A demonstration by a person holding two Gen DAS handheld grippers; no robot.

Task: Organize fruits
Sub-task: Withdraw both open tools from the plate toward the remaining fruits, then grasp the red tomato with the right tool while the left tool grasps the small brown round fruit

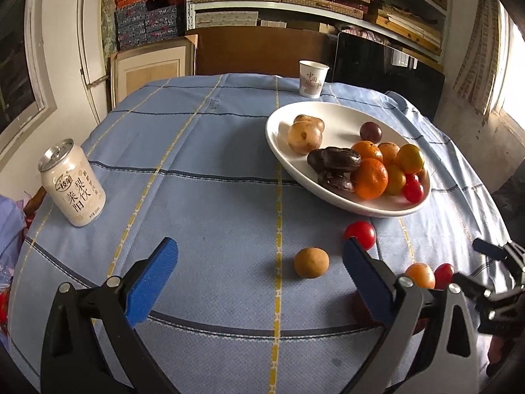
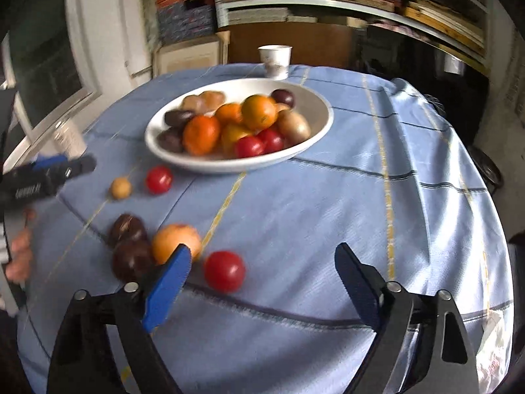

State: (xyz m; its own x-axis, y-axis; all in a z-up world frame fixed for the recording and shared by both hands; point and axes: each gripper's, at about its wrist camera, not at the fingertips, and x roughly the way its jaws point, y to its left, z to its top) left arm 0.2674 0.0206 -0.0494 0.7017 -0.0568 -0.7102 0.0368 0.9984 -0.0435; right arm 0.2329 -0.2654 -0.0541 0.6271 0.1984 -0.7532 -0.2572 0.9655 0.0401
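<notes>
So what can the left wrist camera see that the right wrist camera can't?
Only the left wrist view shows the printing on the drink can; in the right wrist view it is a cut-off blur.

Only the right wrist view shows the two dark purple fruits lying on the cloth. They touch a pale orange fruit.

Both show the white bowl of fruit, the paper cup, the small brown round fruit, a red tomato beside it, and the blue checked tablecloth.
</notes>
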